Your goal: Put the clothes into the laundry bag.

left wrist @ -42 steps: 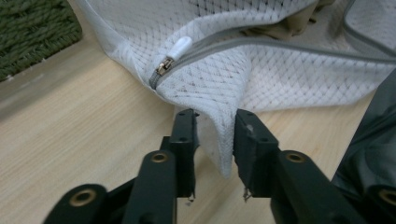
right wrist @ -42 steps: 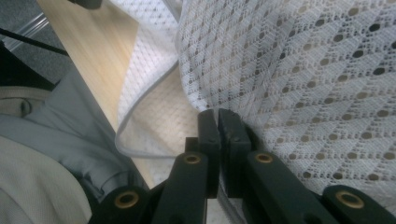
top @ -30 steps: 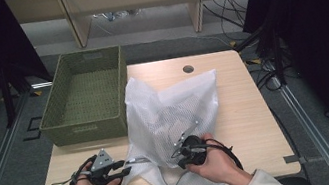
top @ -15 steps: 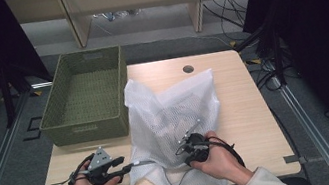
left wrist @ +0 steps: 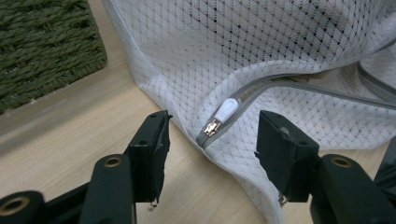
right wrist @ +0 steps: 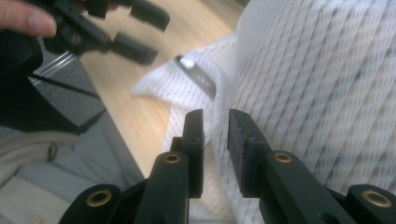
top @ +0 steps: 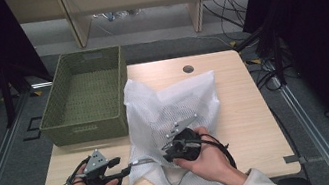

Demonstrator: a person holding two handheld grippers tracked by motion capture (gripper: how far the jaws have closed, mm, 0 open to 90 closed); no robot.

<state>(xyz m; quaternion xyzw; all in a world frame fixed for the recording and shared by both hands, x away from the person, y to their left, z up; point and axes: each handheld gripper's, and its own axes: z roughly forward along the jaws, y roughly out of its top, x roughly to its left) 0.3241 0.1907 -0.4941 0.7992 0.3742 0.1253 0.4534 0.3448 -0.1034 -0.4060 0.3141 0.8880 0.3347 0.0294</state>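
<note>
White mesh bag [top: 171,116] on counter [top: 243,120], zip not yet gripped; both hand-held grippers off the fabric.

Basket [top: 84,95] stands at the counter's left edge, just beside the bag. Left hand-held gripper [left wrist: 210,140] lies low and level at the bag's near-left corner; its jaws have just been opening and stand wide around the zip pull [left wrist: 223,112] without touching it. Right hand-held gripper [right wrist: 215,140] hovers over the bag's near part, jaws just opened, narrow gap, nothing held. Judged remaining: grip the pull and work the zip.
</note>
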